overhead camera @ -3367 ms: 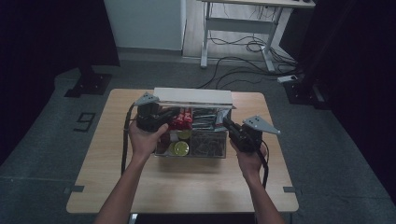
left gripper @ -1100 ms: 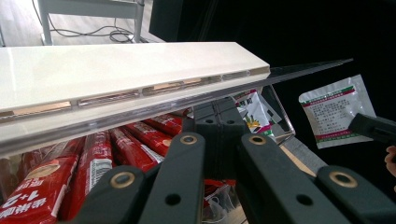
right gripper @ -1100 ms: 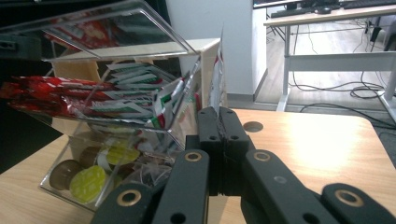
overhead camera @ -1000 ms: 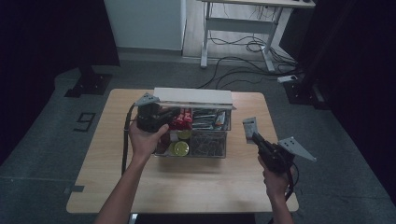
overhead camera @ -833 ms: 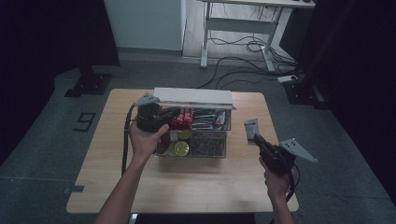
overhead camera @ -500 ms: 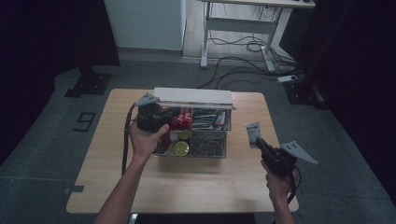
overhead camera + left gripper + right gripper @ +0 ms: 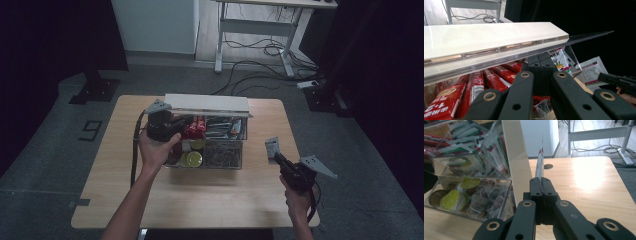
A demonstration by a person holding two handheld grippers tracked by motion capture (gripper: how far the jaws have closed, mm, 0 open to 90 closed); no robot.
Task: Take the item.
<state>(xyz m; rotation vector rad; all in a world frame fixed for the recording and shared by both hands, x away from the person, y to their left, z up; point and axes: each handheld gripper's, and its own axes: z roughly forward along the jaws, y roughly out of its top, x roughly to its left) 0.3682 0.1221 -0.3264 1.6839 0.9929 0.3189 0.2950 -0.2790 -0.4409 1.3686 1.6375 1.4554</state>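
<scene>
While the wooden table (image 7: 150, 200) carries a clear compartmented organizer box (image 7: 225, 162) with its white-edged lid (image 7: 207, 104) raised at the back, the work in hand looks like taking a sachet out of that box and setting it down on the bare tabletop to the right. The box holds red stick packets (image 7: 194, 127) at the left rear, green-and-white sachets (image 7: 222, 127) at the right rear, round foil-topped pods (image 7: 192, 159) at the front left and tea bags (image 7: 222, 152) at the front right. To do the step well, I would lower the right hand gently until the packet's lower edge meets the wood, well apart from the box wall so nothing snags, lay it flat, and only then part the jaws; the left hand should keep the box steady. The left gripper (image 7: 165, 125) sits at the box's left rear corner just under the lid, its jaws drawn together, and the left gripper view does not show for certain whether they pinch anything there. The right gripper (image 7: 280, 161) hovers over the table's right side, its jaws pressed tight on the small sachet (image 7: 272, 147), which stands upright and edge-on above the tips in the right gripper view (image 7: 539, 167), beside the box and clear of it.
</scene>
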